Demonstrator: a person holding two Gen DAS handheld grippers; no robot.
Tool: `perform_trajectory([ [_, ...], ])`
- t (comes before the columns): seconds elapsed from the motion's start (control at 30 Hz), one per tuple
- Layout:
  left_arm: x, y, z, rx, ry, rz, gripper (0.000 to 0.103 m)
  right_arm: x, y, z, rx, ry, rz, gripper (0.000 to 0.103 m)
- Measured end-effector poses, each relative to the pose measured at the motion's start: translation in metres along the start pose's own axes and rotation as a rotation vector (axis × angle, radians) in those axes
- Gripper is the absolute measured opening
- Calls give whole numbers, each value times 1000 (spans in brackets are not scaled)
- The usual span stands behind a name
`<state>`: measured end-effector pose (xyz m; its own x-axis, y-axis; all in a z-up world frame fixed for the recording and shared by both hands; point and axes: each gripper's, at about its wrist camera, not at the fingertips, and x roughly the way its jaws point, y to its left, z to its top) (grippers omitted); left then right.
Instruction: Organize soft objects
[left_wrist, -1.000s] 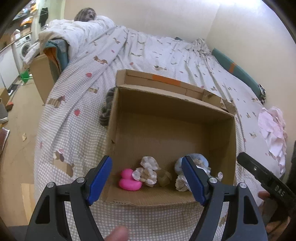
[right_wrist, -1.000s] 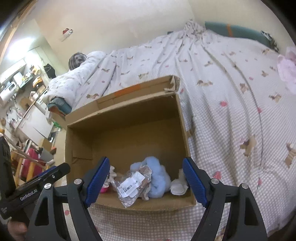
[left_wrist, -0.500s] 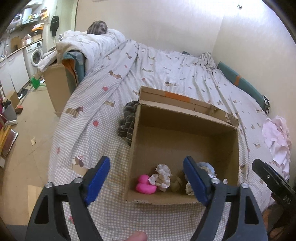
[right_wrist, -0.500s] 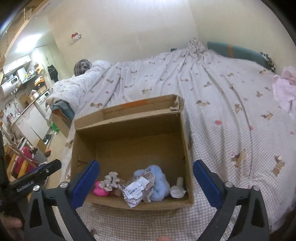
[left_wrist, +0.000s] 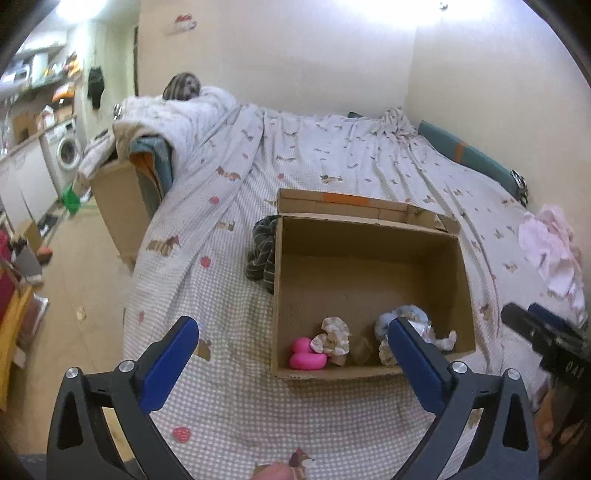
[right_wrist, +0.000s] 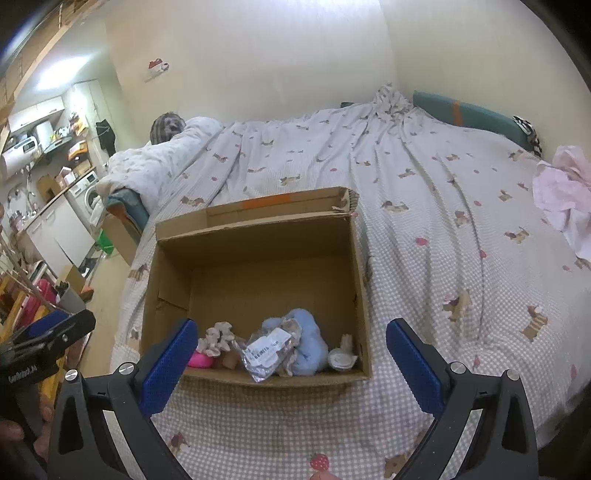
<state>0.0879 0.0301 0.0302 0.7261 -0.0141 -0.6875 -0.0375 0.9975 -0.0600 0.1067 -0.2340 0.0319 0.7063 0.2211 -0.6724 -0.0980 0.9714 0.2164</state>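
Note:
An open cardboard box (left_wrist: 369, 266) (right_wrist: 255, 273) stands on the bed. At its near wall lie a pink rubber duck (left_wrist: 307, 355) (right_wrist: 199, 359), a cream scrunchie (left_wrist: 332, 334) (right_wrist: 218, 334), a blue fluffy toy (right_wrist: 308, 341) (left_wrist: 402, 314), a clear packet with a label (right_wrist: 267, 350) and a small white soft item (right_wrist: 343, 356). A dark striped cloth (left_wrist: 263, 251) lies outside the box's left wall. My left gripper (left_wrist: 293, 363) is open and empty, in front of the box. My right gripper (right_wrist: 291, 360) is open and empty, also in front of the box.
The bed has a grey checked cover (left_wrist: 229, 406) with dog prints. A pink garment (left_wrist: 554, 251) (right_wrist: 565, 192) lies at the right. A bundled duvet (left_wrist: 177, 110) sits at the far left over a brown box (left_wrist: 122, 210). The floor and kitchen lie left.
Both grippers have drawn back and up from the box, so it looks smaller and farther. The right gripper's jaws have opened wider. The left view has shifted left.

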Motion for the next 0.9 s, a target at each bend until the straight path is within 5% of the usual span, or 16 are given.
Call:
perform_trajectory([
  [0.3,-16,-6,-11,31,2,10,102,-19,-3,-13,31,-33,11,103],
  [0.9,-24,0,-35,4,16,60,102,-11,15,-40,-65,34,-56,103],
])
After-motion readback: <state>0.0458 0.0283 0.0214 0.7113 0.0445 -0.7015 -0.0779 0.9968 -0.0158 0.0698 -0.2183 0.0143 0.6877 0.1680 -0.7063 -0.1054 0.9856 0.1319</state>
